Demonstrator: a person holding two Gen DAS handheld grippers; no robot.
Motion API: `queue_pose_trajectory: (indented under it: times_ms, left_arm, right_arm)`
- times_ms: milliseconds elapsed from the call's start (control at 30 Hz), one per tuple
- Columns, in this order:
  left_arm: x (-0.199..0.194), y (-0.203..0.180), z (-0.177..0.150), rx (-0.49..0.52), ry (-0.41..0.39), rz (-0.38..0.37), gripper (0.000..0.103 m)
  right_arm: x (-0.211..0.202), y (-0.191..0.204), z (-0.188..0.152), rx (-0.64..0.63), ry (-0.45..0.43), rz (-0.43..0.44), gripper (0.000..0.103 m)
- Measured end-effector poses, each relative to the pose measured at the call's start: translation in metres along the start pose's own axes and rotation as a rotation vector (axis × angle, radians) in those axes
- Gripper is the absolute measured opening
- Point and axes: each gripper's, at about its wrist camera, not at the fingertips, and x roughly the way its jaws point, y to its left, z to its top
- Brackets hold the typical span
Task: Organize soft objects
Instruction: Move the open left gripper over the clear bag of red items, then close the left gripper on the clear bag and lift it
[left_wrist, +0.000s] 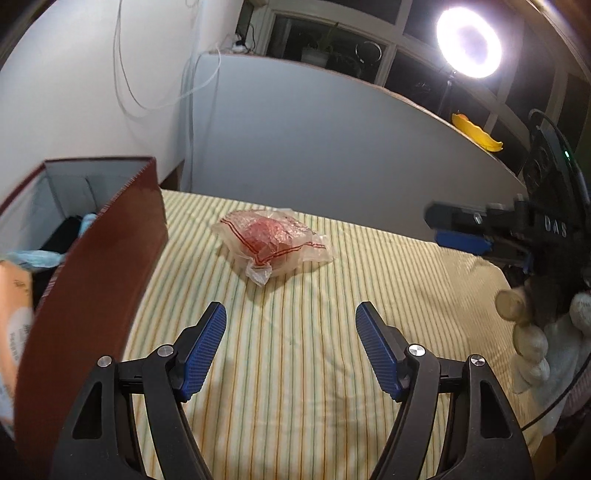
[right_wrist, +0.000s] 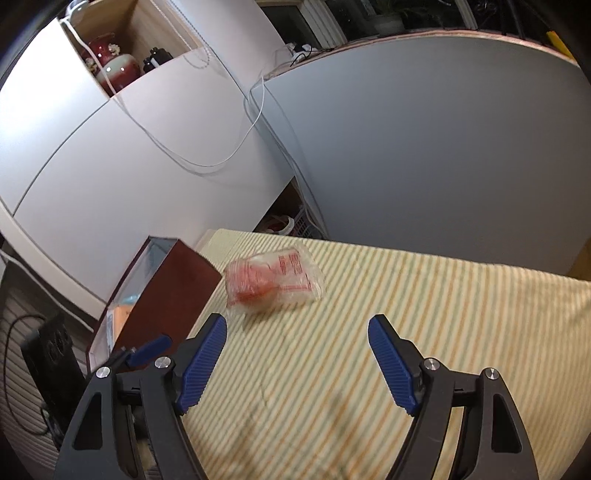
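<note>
A clear plastic bag with a red soft thing inside (left_wrist: 275, 244) lies on the striped cloth (left_wrist: 295, 350), beyond my left gripper (left_wrist: 291, 319), which is open and empty. The bag also shows in the right wrist view (right_wrist: 271, 284), ahead and a little left of my right gripper (right_wrist: 297, 334), open and empty. A dark red box (left_wrist: 92, 266) stands at the left, holding an orange pack (left_wrist: 14, 314), a pale blue bag (left_wrist: 37, 258) and something black. The right gripper shows in the left wrist view (left_wrist: 461, 229) at the far right, held by a gloved hand.
A grey panel (left_wrist: 332, 147) rises behind the bed. A ring light (left_wrist: 469, 46) shines at top right. A yellow thing (left_wrist: 476, 134) sits on the ledge. White cables (right_wrist: 207, 158) hang on the wall. The box also shows in the right wrist view (right_wrist: 166, 291).
</note>
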Motion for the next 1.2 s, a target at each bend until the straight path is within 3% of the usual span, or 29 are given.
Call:
queue_pose_trajectory:
  times_ms: [533,933,1067,1100,1200]
  left_arm:
    - [0.065,0.022,0.027,-0.040,0.064,0.006,0.073]
    - [0.084,0.024,0.033,-0.045,0.074,-0.026,0.070]
    - [0.089,0.025,0.033,-0.046,0.084,-0.044,0.059]
    - [0.089,0.025,0.033,-0.047,0.083,-0.047,0.052]
    - [0.088,0.024,0.032,-0.044,0.081,-0.046,0.048]
  right_arm:
    - [0.125,-0.013,0.038,0.108,0.147,0.106,0.076]
    - [0.146,-0.004,0.036,0.118,0.185,0.162,0.076]
    - [0.149,0.001,0.033,0.117,0.199,0.187,0.076]
    - [0.150,0.002,0.033,0.114,0.202,0.186,0.075]
    - [0.151,0.005,0.030,0.115,0.218,0.203,0.063]
